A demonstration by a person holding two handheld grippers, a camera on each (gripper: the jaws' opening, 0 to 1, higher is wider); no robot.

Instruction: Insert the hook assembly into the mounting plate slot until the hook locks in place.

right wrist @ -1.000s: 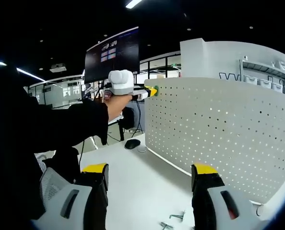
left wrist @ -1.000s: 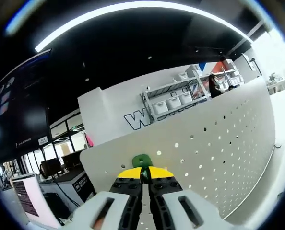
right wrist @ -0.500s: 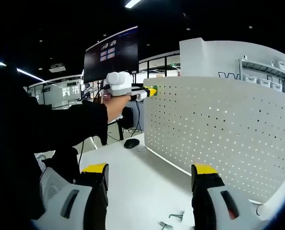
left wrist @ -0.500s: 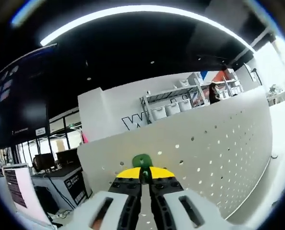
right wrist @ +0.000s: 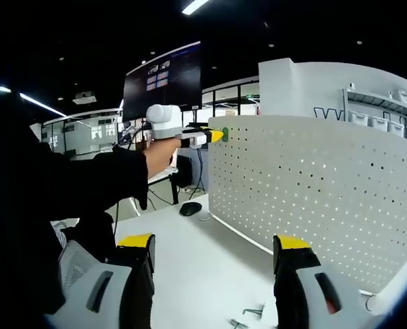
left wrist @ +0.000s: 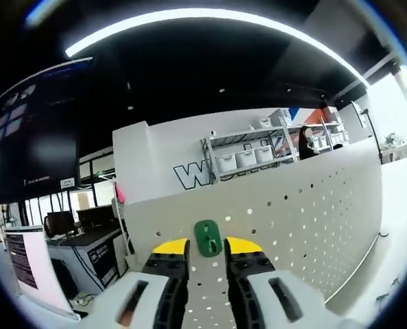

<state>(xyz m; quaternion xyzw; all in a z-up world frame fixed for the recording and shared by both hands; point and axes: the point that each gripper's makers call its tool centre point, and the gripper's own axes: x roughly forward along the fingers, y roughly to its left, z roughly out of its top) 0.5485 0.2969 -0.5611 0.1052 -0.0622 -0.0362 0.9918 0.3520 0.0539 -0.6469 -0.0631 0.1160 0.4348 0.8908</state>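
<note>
Hook assembly (left wrist: 207, 237) (green) sits on the pegboard (left wrist: 313, 219) near its upper corner, between the parted jaws of the left gripper (left wrist: 207, 247); whether they touch it is unclear. Its locking is hidden. Right gripper (right wrist: 216, 250) gapes wide, empty, low before the pegboard; loose metal hooks (right wrist: 248, 317) below are cut off.

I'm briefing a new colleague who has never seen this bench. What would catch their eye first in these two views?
First, the small green plastic hook sitting against the top corner of the white perforated metal pegboard, between the parted yellow tips of the left tongs. In the right gripper view, a person's outstretched black sleeve carries those tongs up to that corner, while the right tongs hang open low over the white table.
</note>
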